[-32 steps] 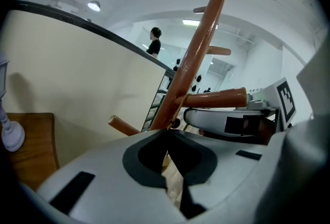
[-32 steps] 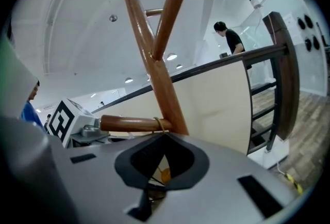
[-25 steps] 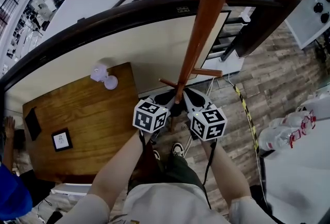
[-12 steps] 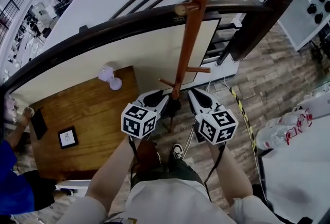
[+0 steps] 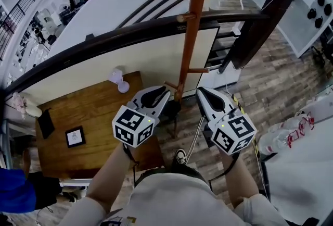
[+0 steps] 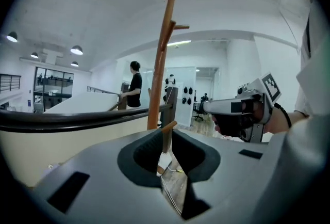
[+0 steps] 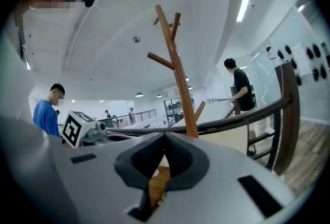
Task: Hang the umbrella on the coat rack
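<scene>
Wood-plank floor (image 5: 270, 79) and a dark curved railing (image 5: 104, 37) lie below, with a wooden table (image 5: 88, 115) at the left. Between the two grippers rises the coat rack (image 5: 193, 27), near both. The left gripper (image 5: 165, 93) shows a narrow slit between its jaws, with nothing in it. The right gripper (image 5: 201, 91) has its jaw tips touching, and it too is empty.

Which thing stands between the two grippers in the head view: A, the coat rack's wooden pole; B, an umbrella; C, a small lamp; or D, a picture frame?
A: the coat rack's wooden pole rises between the left gripper and the right gripper.
</scene>
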Demonstrator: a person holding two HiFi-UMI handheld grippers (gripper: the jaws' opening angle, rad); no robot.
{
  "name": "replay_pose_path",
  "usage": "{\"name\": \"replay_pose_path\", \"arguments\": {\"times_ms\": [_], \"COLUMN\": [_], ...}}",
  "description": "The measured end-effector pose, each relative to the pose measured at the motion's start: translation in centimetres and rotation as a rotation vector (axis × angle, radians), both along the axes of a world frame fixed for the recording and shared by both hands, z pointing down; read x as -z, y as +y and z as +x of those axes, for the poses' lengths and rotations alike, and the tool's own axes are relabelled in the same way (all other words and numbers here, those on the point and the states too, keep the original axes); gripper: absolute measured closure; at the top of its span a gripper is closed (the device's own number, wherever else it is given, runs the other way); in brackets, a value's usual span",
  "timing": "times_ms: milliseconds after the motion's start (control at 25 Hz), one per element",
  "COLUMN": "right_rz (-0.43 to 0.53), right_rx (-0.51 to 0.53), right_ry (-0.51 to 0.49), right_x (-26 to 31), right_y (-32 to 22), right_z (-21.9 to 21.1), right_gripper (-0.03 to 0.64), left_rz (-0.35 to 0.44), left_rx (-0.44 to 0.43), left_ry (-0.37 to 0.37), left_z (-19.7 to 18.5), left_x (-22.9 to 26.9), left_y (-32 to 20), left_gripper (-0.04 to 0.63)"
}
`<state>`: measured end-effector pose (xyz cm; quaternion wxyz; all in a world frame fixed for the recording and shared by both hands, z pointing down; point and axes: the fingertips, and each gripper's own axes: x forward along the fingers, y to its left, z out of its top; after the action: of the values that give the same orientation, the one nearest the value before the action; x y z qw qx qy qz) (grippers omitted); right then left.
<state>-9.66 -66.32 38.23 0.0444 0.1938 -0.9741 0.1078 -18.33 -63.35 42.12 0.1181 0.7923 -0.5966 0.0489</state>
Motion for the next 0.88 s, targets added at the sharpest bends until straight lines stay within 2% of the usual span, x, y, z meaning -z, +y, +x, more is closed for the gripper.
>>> {"name": "replay_pose_path", "arguments": {"times_ms": [160,440,680,880], "right_rz": [0.042,0.148,0.101,0.065], "right_rx": [0.015,0.051,0.109,0.115], "right_ry": [-0.03,-0.031,-0.019,-0.035], "right_x": [3.2,7.1,6.4,5.9], "right_y": [2.0,5.6,8.1,8.6], "right_z": [0.9,2.2,2.7,2.6], "right_gripper": [0.612,0.613,0.614,0.614], "left_rz": [0.058,0.106,0.128,0.128], "left_rx": [-0.009,-0.009,0.024,0.061], "left_ry": [-0.022,-0.06,-0.063,-0.049], "left_z": [0.7,1.8,1.7,0.8], "left_x": [3.4,7.2,8.2,8.1], "left_y": [2.1,5.8,8.5,9.4], "left_gripper": [0.541,0.554,0.572,0.581]}}
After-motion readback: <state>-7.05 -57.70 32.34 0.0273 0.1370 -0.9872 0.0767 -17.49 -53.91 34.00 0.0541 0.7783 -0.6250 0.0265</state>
